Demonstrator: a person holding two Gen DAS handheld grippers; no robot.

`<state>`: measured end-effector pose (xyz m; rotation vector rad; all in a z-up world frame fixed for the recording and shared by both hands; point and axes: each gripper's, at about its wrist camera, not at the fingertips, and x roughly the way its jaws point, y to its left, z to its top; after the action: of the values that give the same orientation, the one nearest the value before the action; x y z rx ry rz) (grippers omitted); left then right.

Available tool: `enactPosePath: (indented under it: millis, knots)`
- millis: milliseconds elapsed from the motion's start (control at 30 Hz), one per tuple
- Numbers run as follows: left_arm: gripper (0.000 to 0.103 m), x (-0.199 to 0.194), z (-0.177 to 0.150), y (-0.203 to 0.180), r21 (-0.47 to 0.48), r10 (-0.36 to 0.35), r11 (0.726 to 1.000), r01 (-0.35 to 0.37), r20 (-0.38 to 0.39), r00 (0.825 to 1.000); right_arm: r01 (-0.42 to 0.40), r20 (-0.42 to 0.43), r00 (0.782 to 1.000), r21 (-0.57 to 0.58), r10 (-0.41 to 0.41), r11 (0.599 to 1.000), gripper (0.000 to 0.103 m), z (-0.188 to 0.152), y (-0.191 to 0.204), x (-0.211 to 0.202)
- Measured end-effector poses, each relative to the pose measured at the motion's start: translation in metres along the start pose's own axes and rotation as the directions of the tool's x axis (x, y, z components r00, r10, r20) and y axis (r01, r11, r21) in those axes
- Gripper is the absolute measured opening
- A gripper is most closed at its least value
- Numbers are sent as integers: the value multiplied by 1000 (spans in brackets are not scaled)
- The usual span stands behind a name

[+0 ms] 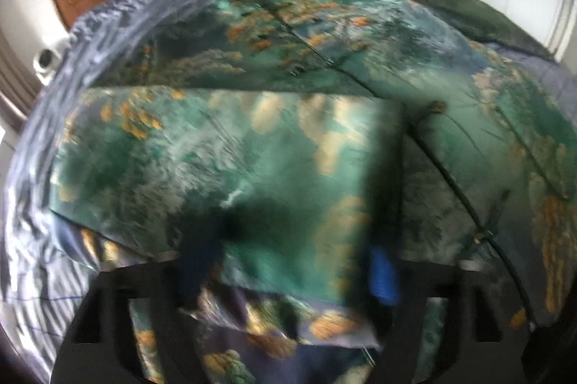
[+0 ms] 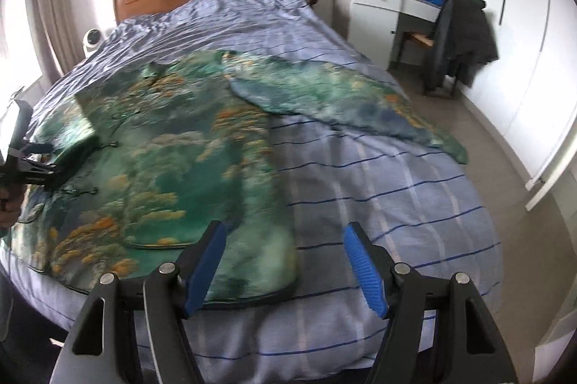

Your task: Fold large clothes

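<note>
The green printed garment (image 2: 173, 145) lies spread over the striped bedcover (image 2: 378, 203), one sleeve (image 2: 324, 95) trailing toward the far right. My left gripper (image 1: 288, 275) looks to have a folded sleeve panel draped between its fingers, though blur keeps me from telling how tightly it is pinched. I judge the fold goes best if I carry that panel flat across the body and keep its edge parallel to the side seam. My right gripper (image 2: 285, 265) hovers spread wide and empty above the hem's near corner, tilted downward.
</note>
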<state>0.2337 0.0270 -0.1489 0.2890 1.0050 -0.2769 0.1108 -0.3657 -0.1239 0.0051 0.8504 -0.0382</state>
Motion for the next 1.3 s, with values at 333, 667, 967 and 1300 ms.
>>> enactPosePath:
  millis: [333,667,967,1300]
  knots:
    - [5,-56,-4,10,-46,39,998,-35,110,993,-73,7,997,-46,74,996,69,-1,31,-6]
    - [6,-139,-36,109,-316,245,933,-174,199,949,-81,12,997,-25,81,996,69,-4,30,-10]
    - [9,-155,-113,204,-603,418,741,-296,68,906,-95,13,995,-67,96,993,69,-1,46,-9]
    - [77,-168,-164,221,-664,555,617,-422,-13,832,-103,21,994,-88,105,991,69,4,58,-12]
